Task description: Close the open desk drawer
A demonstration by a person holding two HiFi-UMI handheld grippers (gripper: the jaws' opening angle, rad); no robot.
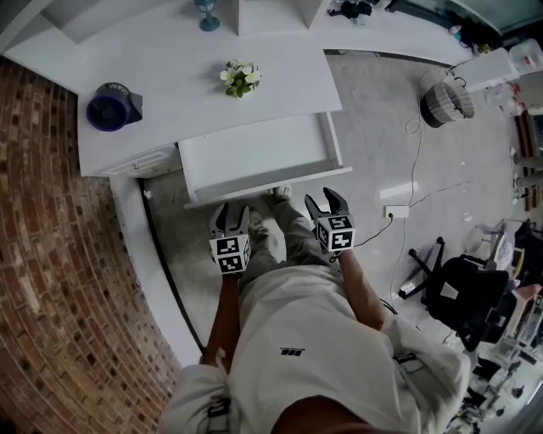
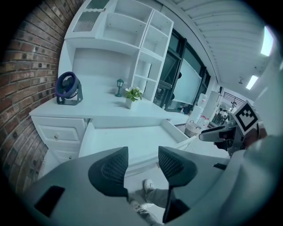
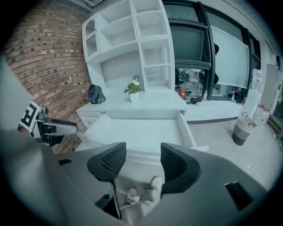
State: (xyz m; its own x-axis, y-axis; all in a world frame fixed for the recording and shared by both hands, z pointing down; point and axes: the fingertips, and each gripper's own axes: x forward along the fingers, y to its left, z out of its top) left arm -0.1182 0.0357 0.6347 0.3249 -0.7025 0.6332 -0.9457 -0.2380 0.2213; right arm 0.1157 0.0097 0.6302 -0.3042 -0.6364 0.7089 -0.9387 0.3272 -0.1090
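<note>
The white desk drawer (image 1: 254, 155) stands pulled out from under the desk top (image 1: 170, 59), empty inside. Its front panel (image 1: 271, 185) faces me. My left gripper (image 1: 230, 217) hovers open just short of the panel's left half, touching nothing. My right gripper (image 1: 327, 203) is open too, near the panel's right end. In the left gripper view the drawer (image 2: 128, 139) lies beyond the open left gripper (image 2: 143, 165). In the right gripper view the drawer (image 3: 137, 132) lies past the open right gripper (image 3: 142, 162). Both gaps show only my legs and shoes below.
On the desk top sit a dark blue fan (image 1: 110, 108), a small potted plant (image 1: 240, 78) and a lantern figure (image 1: 208, 17). A brick wall (image 1: 51, 254) runs along the left. A basket (image 1: 445, 100), a floor socket (image 1: 395, 212) and a black chair (image 1: 467, 288) are to the right.
</note>
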